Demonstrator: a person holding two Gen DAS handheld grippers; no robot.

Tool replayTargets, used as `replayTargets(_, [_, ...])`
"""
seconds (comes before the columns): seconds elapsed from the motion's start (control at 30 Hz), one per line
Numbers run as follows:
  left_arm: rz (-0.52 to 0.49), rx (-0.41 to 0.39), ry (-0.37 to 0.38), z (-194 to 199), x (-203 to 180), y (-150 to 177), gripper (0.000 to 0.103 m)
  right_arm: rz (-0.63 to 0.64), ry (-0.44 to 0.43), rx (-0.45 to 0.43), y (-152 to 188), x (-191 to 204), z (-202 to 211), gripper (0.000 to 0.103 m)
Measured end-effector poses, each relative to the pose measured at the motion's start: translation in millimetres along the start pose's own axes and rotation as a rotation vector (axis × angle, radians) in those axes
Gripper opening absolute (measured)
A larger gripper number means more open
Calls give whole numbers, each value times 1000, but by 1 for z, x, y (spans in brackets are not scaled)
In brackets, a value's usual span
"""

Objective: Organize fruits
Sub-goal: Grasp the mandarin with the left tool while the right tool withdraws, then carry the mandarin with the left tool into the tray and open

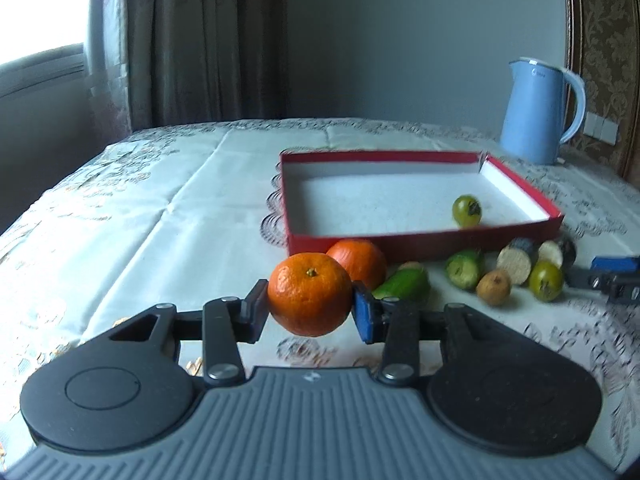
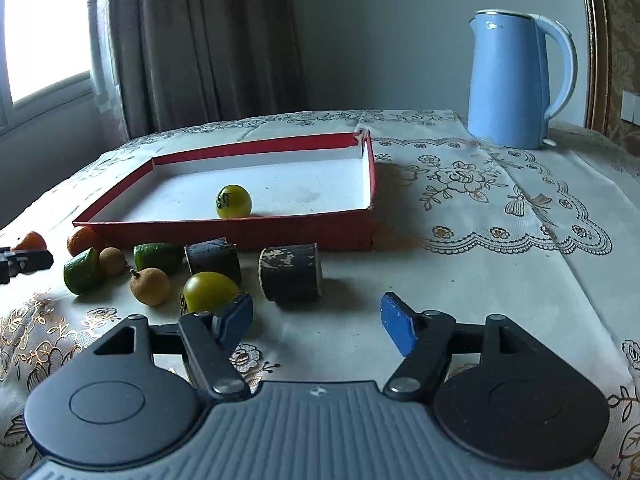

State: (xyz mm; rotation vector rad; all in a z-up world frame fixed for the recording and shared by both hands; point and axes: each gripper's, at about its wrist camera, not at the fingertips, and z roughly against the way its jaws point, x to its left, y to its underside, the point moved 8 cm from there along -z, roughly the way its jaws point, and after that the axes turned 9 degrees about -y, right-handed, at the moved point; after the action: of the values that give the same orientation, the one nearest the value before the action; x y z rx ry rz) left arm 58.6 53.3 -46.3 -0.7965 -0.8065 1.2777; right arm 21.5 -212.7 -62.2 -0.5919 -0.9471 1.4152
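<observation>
My left gripper (image 1: 310,306) is shut on an orange mandarin (image 1: 310,294), held just above the tablecloth in front of the red box (image 1: 424,240). A second mandarin (image 1: 360,260) sits behind it against the box wall. One green tomato (image 1: 467,211) lies inside the box. My right gripper (image 2: 316,320) is open with nothing between its blue pads. Just past its left finger lies another green tomato (image 2: 210,290). Two dark cut cylinders (image 2: 290,272), cucumber pieces (image 2: 82,270) and two brown longans (image 2: 150,286) lie in a row before the box.
A blue kettle (image 2: 516,80) stands at the back right of the table. The embroidered tablecloth (image 2: 500,208) covers the whole top. Curtains and a window are behind on the left. The table's left edge drops off near the box.
</observation>
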Motion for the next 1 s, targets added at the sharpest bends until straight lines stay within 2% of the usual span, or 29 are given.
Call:
replayTargets(0.33, [-29, -25, 13, -14, -19, -29, 39, -9, -4, 23, 2, -1, -4, 74])
replayTargets(0.7, [-30, -6, 36, -35, -31, -44, 39, -8, -5, 33, 3, -1, -7, 78])
replayTargets(1.0, [-51, 16, 20, -62, -43, -61, 39, -28, -14, 26, 3, -3, -5, 78])
